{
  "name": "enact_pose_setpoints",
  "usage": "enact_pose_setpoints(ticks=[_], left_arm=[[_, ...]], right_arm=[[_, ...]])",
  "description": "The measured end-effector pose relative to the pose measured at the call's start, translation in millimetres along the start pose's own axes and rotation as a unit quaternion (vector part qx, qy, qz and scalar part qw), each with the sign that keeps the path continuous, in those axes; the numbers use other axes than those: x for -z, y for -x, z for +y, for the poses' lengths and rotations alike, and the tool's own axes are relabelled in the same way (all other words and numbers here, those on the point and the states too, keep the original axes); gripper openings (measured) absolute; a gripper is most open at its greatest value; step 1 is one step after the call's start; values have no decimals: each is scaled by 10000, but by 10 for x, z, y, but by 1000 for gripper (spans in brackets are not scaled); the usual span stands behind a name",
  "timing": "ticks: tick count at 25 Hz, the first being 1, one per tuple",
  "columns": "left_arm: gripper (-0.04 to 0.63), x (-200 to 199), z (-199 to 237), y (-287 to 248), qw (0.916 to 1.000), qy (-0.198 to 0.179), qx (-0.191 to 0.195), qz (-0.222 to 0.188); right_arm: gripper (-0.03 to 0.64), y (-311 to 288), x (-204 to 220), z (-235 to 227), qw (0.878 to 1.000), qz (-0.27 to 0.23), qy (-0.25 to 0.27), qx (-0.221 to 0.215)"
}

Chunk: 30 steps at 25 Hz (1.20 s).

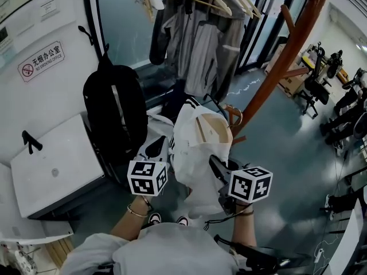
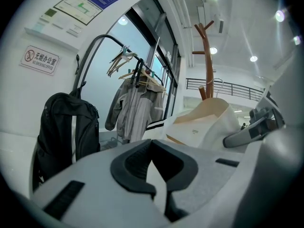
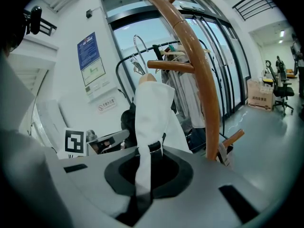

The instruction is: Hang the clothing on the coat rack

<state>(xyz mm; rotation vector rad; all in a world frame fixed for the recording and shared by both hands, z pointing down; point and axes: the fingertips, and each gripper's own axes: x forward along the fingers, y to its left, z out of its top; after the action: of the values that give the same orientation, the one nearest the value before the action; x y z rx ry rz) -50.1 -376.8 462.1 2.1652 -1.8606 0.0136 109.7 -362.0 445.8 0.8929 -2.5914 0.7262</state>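
Note:
A white garment [image 1: 195, 153] on a wooden hanger [image 1: 209, 132] hangs between my two grippers, in front of the person. My right gripper [image 1: 215, 168] is shut on a strip of the white garment [image 3: 152, 113], which runs up out of the jaws to the hanger's metal hook [image 3: 137, 46]. My left gripper [image 1: 156, 149] sits at the garment's left edge, jaws shut with a pale sliver of cloth pinched between them [image 2: 159, 184]. The brown wooden coat rack [image 1: 287, 50] stands just right of the garment, and its pegs [image 3: 171, 66] are close behind the hanger.
A black backpack [image 1: 114, 113] hangs at the left on a rail. Grey jackets [image 1: 200, 44] and spare hangers fill the garment rail behind. A white cabinet [image 1: 57, 165] stands at the lower left. Office chairs [image 1: 315, 85] and a cardboard box are at the right.

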Motion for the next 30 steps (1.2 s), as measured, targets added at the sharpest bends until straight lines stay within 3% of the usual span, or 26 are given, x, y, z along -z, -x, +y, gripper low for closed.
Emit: enact_pose_setpoints(ticks=[30], left_arm=[[8, 67, 151, 15, 9994, 60, -339, 55]], right_arm=[[29, -188, -23, -146, 9997, 176, -155, -105]])
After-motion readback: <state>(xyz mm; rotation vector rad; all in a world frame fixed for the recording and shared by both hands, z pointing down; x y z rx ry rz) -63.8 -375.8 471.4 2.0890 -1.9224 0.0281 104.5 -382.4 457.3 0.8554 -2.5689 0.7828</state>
